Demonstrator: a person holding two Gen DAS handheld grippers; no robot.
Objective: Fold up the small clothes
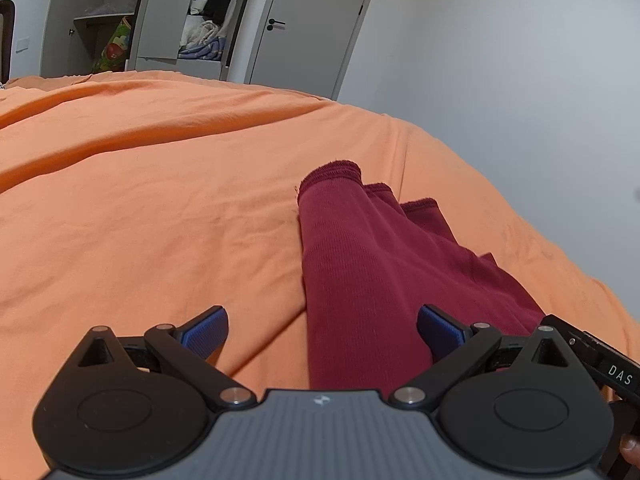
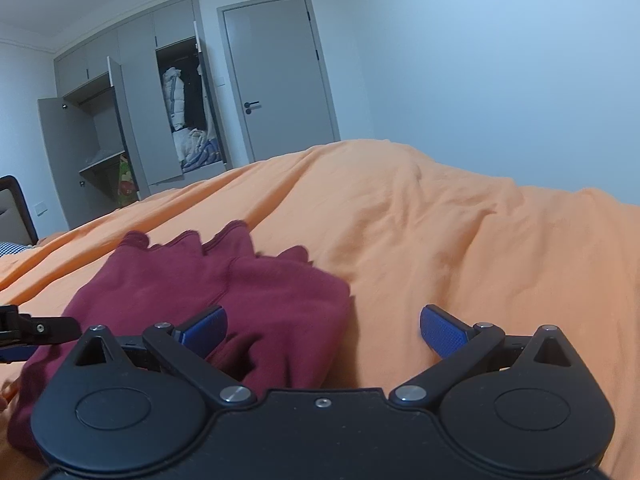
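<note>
Bedspread (image 1: 140,200), orange, creased, carries the garment (image 1: 360,264): dark red ribbed knit, folded into a long layered strip with stitched hems at its far end. Left gripper (image 1: 322,334) hangs above its near end, fingers wide apart; right gripper (image 2: 323,330) likewise spread, empty. Lettering "DAS" (image 1: 620,380) on right gripper's side.

A dark red garment (image 1: 360,264) lies loosely folded, rumpled, on the orange bedspread (image 1: 140,200).
</note>
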